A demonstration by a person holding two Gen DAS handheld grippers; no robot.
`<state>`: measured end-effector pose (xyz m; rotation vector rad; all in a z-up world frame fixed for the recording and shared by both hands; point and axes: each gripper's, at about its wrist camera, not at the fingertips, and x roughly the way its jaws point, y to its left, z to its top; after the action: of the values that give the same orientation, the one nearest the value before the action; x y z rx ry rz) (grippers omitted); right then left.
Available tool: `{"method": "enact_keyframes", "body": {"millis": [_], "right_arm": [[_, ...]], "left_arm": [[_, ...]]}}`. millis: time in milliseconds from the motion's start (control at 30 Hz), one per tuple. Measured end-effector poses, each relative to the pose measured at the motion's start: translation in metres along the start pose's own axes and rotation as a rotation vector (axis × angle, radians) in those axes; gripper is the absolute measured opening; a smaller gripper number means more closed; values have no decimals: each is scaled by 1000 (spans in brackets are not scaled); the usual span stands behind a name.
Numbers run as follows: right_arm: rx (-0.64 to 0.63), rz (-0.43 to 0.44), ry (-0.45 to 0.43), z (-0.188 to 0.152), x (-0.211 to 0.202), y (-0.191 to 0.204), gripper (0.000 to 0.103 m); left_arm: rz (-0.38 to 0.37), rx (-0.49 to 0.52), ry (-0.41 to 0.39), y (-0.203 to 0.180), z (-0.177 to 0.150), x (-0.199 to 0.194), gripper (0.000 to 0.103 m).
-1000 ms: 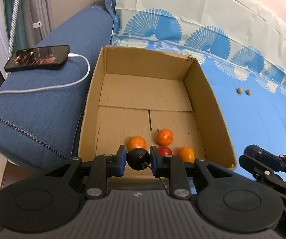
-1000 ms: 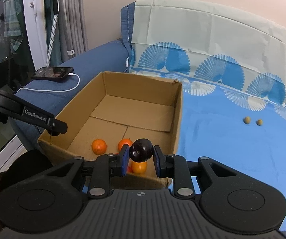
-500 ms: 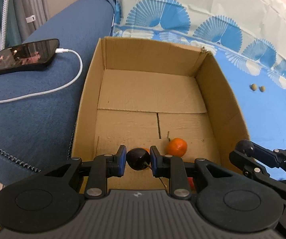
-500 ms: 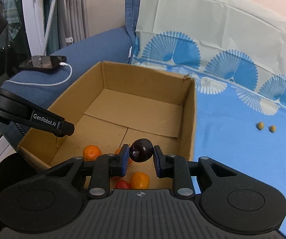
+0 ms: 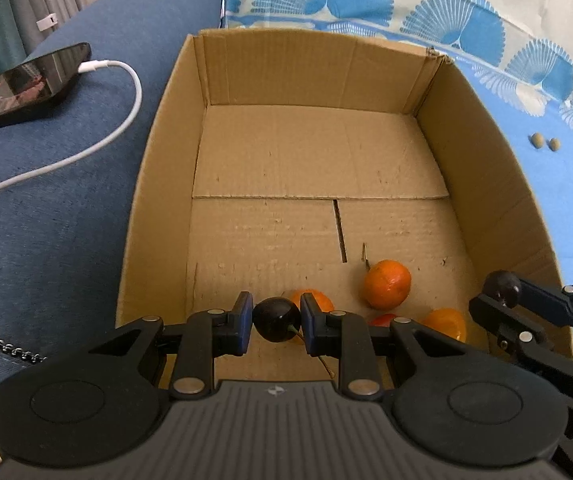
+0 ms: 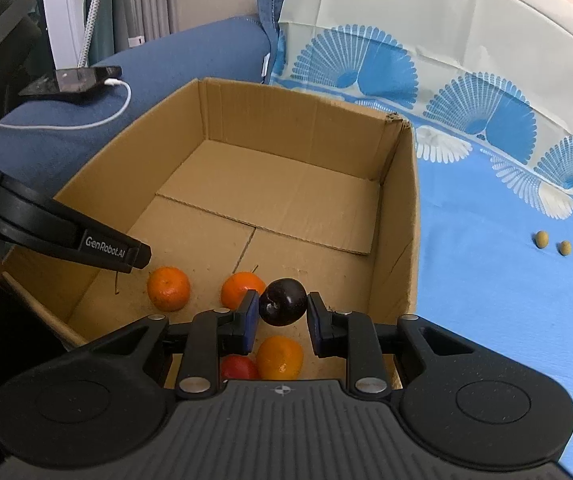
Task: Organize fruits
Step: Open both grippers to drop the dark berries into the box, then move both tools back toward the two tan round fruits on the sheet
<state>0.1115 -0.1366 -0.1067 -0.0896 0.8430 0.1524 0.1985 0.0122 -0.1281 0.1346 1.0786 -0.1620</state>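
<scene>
An open cardboard box (image 5: 482, 184) (image 6: 400, 216) sits on a blue patterned cloth. Inside at its near end lie three orange mandarins (image 5: 387, 284) (image 6: 168, 288) (image 6: 279, 357) and a small red fruit (image 6: 239, 367). My left gripper (image 5: 276, 320) is shut on a dark cherry (image 5: 274, 319) with a stem, just over the box's near end. My right gripper (image 6: 282, 302) is shut on another dark cherry (image 6: 283, 301), above the mandarins inside the box. The right gripper shows in the left wrist view (image 5: 502, 300).
A blue sofa arm (image 5: 46, 184) lies left of the box, with a phone (image 5: 18, 88) and its white charging cable (image 5: 98, 148) on it. Two small olive-coloured fruits (image 6: 552, 242) (image 5: 544, 142) lie on the blue cloth right of the box.
Both grippers have moved forward over the box's near end, each still holding its cherry. The box looms larger in both views.
</scene>
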Motion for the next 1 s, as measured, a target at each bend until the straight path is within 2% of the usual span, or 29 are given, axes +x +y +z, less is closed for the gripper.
{"method": "enact_keyframes", "body": {"millis": [67,100,133,167,200,233,267,300,400,667,833,1000], "right_arm": [[-4,-1,7,0,2,-1,27],[-7,3,15,1,4,-1,27],[-9,9,23,1,5,-1,27],[-12,13,28,2,5,0,28],[-19,17,30,2,5,0,37],[-26,15,24,3,4,1,45],[-36,9,12,3,1,3,64],[-48,5,-3,3,-2,4,76],[-65,-2,-24,2,-14,6,87],[54,6,5,-9,-53,2,98],[71,-4,-34,-21,-83,6,100],[89,-24,-74,-34,-107,10,102]], "left_arm": [[3,5,0,0,0,2,30],[-3,7,-2,-1,1,2,41],[-9,10,-5,-1,1,2,69],[-8,11,-12,-1,1,0,84],[-3,9,-31,-2,0,-4,101],[2,10,-56,-3,-1,-8,103],[13,18,-73,-4,-2,-12,103],[23,32,-72,-5,-2,-13,103],[43,62,-53,-8,-7,-19,103],[40,26,-62,-2,-42,-58,103],[44,-18,-68,2,-67,-82,103],[84,-36,-79,3,-86,-98,103]]}}
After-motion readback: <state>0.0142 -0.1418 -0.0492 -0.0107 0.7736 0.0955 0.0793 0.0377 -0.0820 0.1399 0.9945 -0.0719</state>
